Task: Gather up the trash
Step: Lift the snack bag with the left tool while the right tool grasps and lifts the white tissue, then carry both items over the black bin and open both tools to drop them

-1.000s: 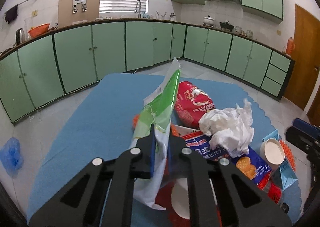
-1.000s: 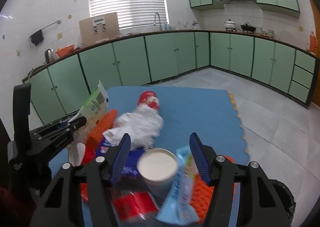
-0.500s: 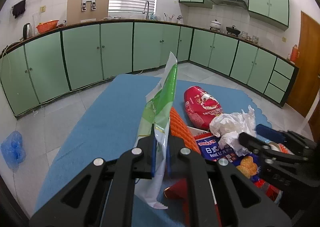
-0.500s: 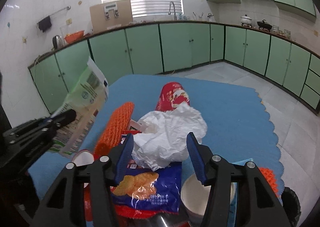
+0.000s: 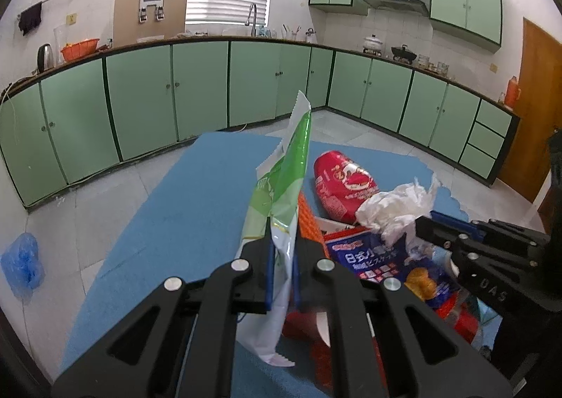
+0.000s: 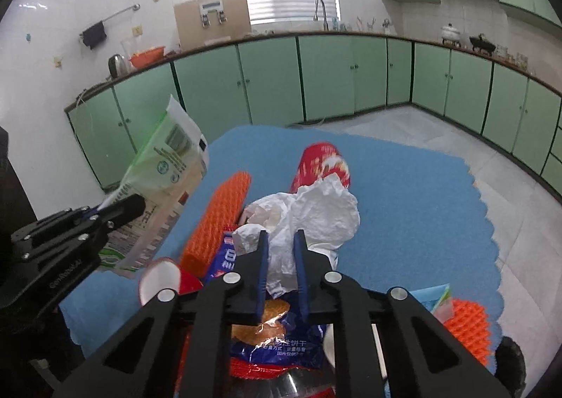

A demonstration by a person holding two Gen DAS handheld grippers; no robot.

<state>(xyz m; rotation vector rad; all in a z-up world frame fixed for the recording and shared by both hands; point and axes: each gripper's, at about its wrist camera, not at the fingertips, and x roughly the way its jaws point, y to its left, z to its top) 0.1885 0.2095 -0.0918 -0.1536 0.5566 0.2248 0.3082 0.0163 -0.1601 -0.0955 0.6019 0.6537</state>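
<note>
Gripping a green-and-white plastic snack bag (image 5: 281, 187) upright above the blue foam mat (image 5: 196, 194), the left gripper (image 5: 281, 268) sat clenched; the right gripper (image 6: 281, 250) had just closed on crumpled white tissue (image 6: 316, 208) (atop the wrapper pile).

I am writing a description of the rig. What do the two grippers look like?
Both the left gripper and the right gripper are matte black, with open triangular cut-outs in their linkage arms, round silver pivot screws and thin blue pads on the fingers. Pale lettering marks each body's side. No cable or sleeve shows.
</note>
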